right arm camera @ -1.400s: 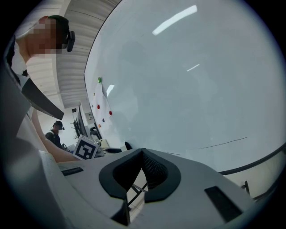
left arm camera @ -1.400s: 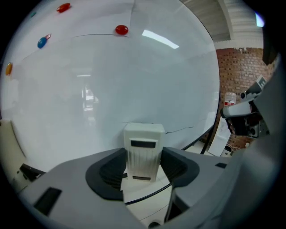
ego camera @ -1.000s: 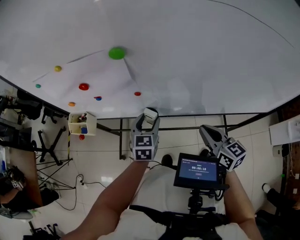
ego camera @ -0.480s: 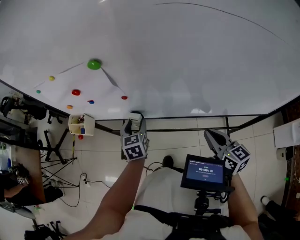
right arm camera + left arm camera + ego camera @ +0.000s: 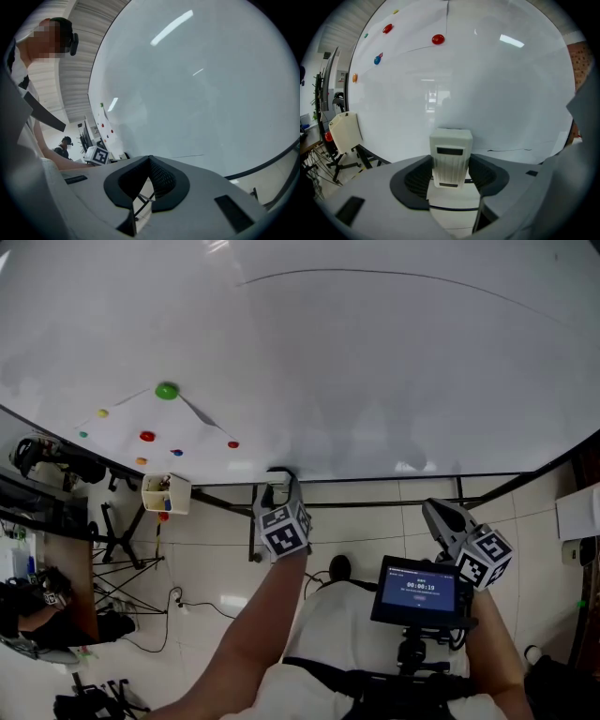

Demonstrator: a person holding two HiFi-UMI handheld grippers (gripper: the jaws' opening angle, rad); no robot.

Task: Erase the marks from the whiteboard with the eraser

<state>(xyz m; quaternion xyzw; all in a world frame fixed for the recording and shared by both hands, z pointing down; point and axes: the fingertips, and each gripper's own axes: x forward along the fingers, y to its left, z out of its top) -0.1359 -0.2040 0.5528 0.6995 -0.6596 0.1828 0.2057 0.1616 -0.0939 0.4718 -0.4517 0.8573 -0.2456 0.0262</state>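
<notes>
The whiteboard [image 5: 375,381] fills the upper head view. A long thin black arc [image 5: 403,277] runs across its top. My left gripper [image 5: 278,482] is shut on a white ribbed eraser [image 5: 450,157], held at the board's lower edge. In the left gripper view a short thin black mark [image 5: 508,150] lies on the board just right of the eraser. My right gripper [image 5: 441,517] hangs lower right, away from the board, its jaws shut with nothing between them [image 5: 150,161].
Coloured magnets sit on the board's left part: green [image 5: 167,390], red [image 5: 146,436], a smaller red one [image 5: 232,443]. A white box [image 5: 165,491] hangs below them. A small screen [image 5: 419,592] is mounted at my chest. Stands and cables [image 5: 112,540] crowd the floor at left.
My left gripper has carried the eraser up to the board's lower edge. The head view has tilted, so the black arc now shows lower. The right gripper stays low.
</notes>
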